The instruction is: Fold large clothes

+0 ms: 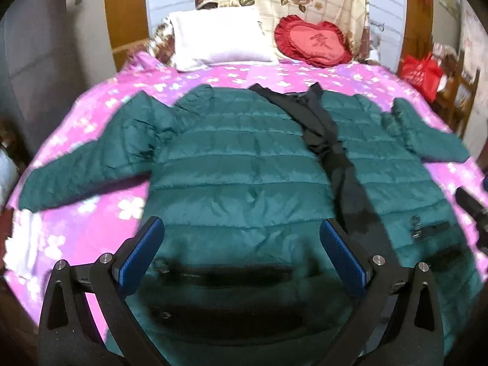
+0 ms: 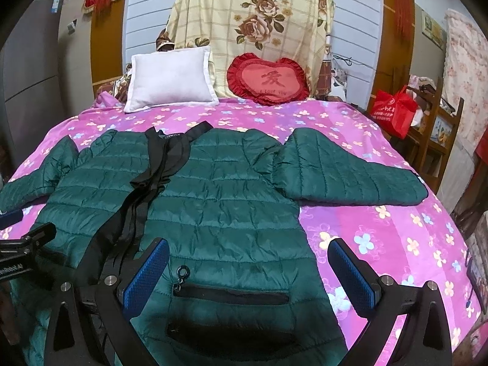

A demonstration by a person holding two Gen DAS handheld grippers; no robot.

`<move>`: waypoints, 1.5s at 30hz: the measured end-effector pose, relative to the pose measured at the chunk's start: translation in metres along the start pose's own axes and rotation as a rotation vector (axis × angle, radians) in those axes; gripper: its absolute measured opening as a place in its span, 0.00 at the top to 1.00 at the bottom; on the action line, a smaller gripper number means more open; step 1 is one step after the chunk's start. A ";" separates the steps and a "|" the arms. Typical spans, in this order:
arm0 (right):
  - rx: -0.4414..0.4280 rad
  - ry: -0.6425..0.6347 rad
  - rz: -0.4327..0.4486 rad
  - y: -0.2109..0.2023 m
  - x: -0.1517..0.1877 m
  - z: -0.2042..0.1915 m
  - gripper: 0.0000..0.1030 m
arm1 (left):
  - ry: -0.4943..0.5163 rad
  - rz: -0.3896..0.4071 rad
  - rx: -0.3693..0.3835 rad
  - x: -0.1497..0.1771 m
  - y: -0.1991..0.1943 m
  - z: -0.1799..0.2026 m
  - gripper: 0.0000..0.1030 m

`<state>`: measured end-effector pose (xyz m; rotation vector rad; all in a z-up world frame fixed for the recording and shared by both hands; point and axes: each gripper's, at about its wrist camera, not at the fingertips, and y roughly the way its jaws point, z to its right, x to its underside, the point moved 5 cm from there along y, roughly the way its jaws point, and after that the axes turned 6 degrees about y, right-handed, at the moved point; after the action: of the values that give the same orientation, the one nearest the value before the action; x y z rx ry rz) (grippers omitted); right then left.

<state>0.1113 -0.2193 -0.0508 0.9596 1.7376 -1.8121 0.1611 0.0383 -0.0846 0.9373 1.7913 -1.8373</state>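
A dark green quilted jacket (image 1: 238, 164) lies flat, front up, on the pink flowered bedspread (image 1: 91, 213), sleeves spread out to both sides, its black-lined front opening running down the middle. My left gripper (image 1: 242, 238) is open and empty above the jacket's left half, near a black pocket zip (image 1: 225, 271). In the right wrist view the jacket (image 2: 219, 201) fills the middle. My right gripper (image 2: 248, 259) is open and empty above the jacket's right half and its pocket zip (image 2: 231, 296). The right sleeve (image 2: 350, 174) lies stretched to the right.
A white pillow (image 2: 170, 76) and a red heart cushion (image 2: 268, 80) lie at the head of the bed. A floral sheet (image 2: 253, 24) hangs behind them. A red bag (image 2: 393, 109) sits on a wooden shelf at right.
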 end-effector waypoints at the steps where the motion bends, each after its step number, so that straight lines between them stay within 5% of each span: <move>1: 0.000 0.000 -0.001 0.002 0.000 0.000 0.00 | -0.014 -0.001 0.011 -0.001 0.000 -0.001 0.01; 8: -0.012 0.008 -0.010 0.013 -0.006 -0.004 0.00 | -0.006 0.008 -0.071 -0.017 0.009 -0.010 0.00; 14: -0.010 0.008 -0.025 0.029 -0.018 -0.010 0.00 | -0.059 0.009 -0.048 -0.034 0.025 -0.023 0.01; 17: -0.014 0.017 -0.036 0.040 -0.019 -0.012 0.00 | -0.076 -0.013 -0.078 -0.022 0.044 -0.030 0.01; 20: -0.007 0.021 -0.023 0.047 -0.013 -0.010 0.00 | -0.125 -0.135 -0.111 -0.004 0.065 -0.037 0.01; 26: 0.006 0.013 -0.037 0.055 -0.005 -0.011 0.00 | -0.120 -0.103 -0.150 -0.006 0.063 -0.034 0.01; 45: 0.037 -0.015 -0.057 0.064 0.000 -0.015 0.00 | -0.117 -0.185 -0.121 0.003 0.079 -0.031 0.00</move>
<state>0.1605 -0.2117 -0.0934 0.9176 1.7449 -1.8890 0.2200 0.0623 -0.1411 0.6244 1.9460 -1.8271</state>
